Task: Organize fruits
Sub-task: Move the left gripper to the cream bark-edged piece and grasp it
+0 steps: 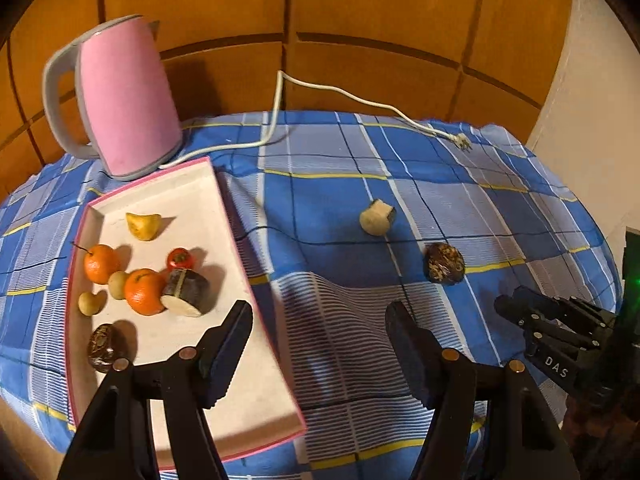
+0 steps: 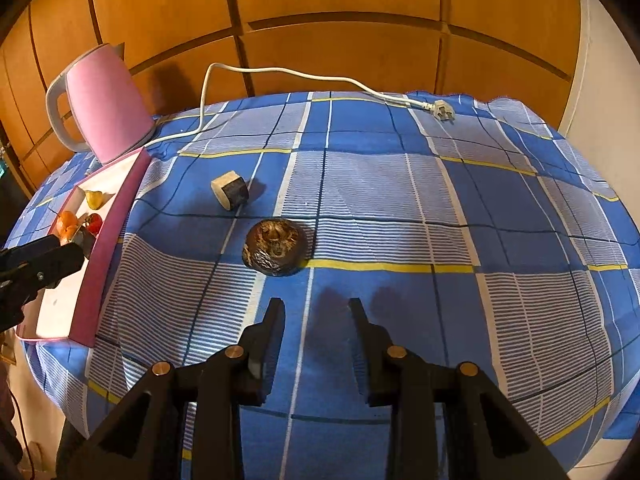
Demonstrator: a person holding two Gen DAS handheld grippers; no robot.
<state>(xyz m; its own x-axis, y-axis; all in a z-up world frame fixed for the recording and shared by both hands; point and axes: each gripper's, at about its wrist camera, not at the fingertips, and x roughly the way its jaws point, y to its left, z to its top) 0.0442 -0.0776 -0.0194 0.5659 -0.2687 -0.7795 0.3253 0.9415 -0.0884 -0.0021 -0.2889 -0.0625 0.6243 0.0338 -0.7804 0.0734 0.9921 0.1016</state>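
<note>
Where the blue checked tablecloth (image 2: 400, 208) reaches its far edge, a pink electric kettle (image 1: 128, 96) stands at the far left corner, its white power cord (image 2: 288, 74) trailing along that edge to an unplugged plug (image 2: 442, 112) near the far right corner. A pink-rimmed white tray (image 1: 236, 236) runs down the left side, its far end just beside the kettle. It holds a yellow pear piece (image 1: 144, 226), two oranges (image 1: 144, 291), a small red fruit (image 1: 180, 259), two pale round fruits (image 1: 118, 285), a cut dark-skinned chunk (image 1: 186, 294) and a dark mottled fruit (image 1: 103, 347). On the cloth, clear of the tray, lie a pale cut chunk (image 2: 230, 191) and, nearer the front edge, a second dark mottled fruit (image 2: 275, 252). The left gripper (image 1: 320, 320) hovers released and empty over the tray's right rim. The right gripper (image 2: 316, 304) stands narrowly parted, gripping nothing; the mottled fruit lies just beyond its tips, slightly left, with nothing intervening.
</note>
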